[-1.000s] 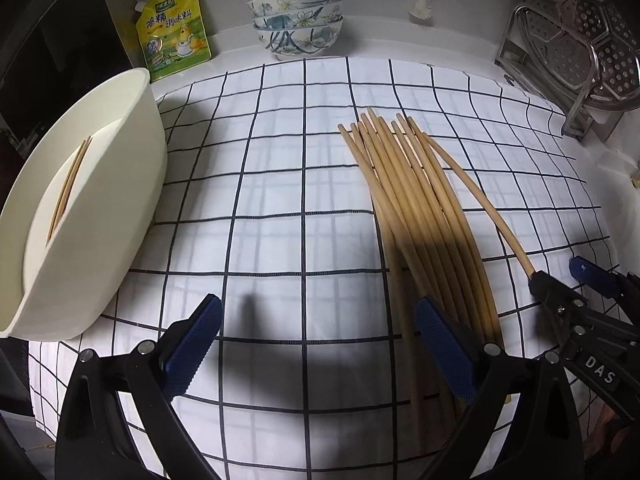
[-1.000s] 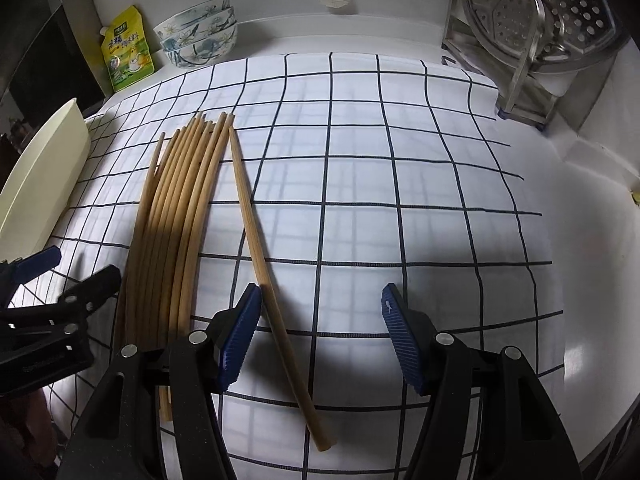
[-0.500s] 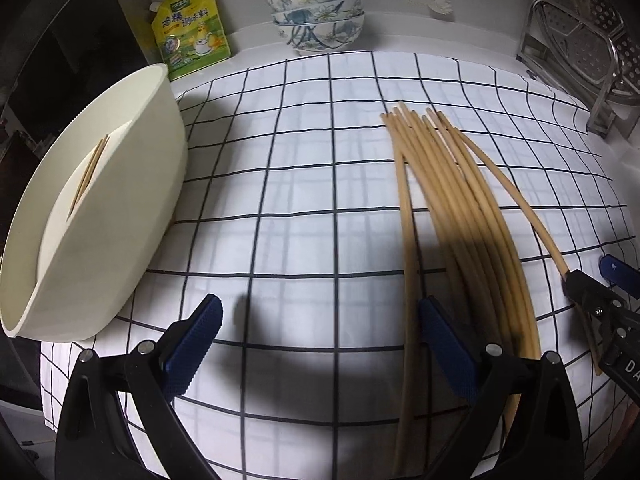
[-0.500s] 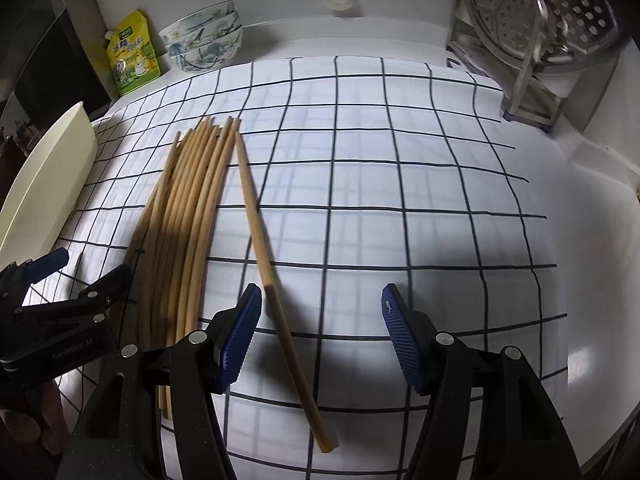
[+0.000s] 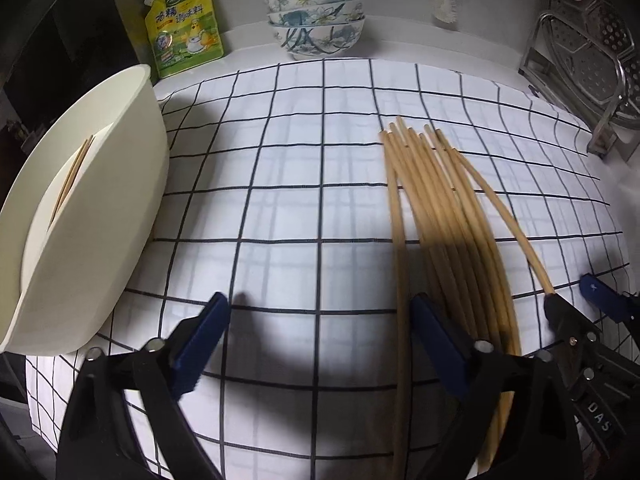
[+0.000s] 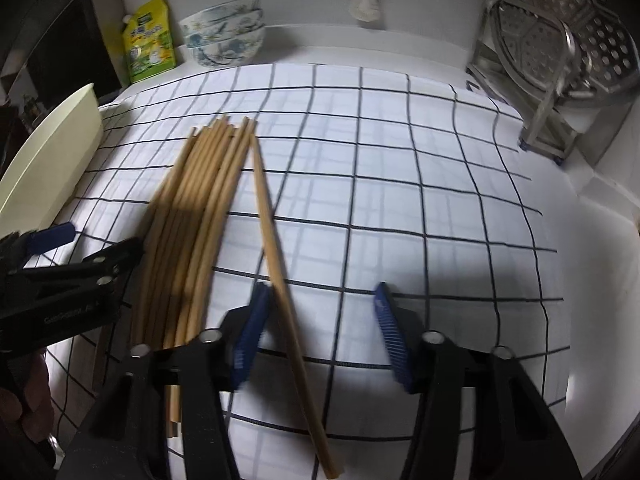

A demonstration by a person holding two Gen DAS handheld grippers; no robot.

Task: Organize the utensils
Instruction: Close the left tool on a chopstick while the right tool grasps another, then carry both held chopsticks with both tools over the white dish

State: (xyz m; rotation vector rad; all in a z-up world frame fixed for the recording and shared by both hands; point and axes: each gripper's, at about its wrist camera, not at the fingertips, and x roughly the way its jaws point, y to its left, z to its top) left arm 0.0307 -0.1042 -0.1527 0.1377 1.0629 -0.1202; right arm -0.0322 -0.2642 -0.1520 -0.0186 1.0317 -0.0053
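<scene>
Several wooden chopsticks lie in a bundle on the checked cloth. They also show in the right wrist view. One chopstick lies apart on the right of the bundle and runs between my right gripper's fingers. My right gripper is open around it. My left gripper is open; its right finger sits over the bundle's left edge, with one chopstick between its fingers. A cream oval tray at the left holds two chopsticks.
Stacked patterned bowls and a yellow pouch stand at the back. A metal rack with steamer plates stands at the back right. The tray's end shows in the right wrist view.
Both grippers have moved forward along the chopsticks and lowered. The single chopstick now lies closer to the right gripper's left finger. Both stay open.
</scene>
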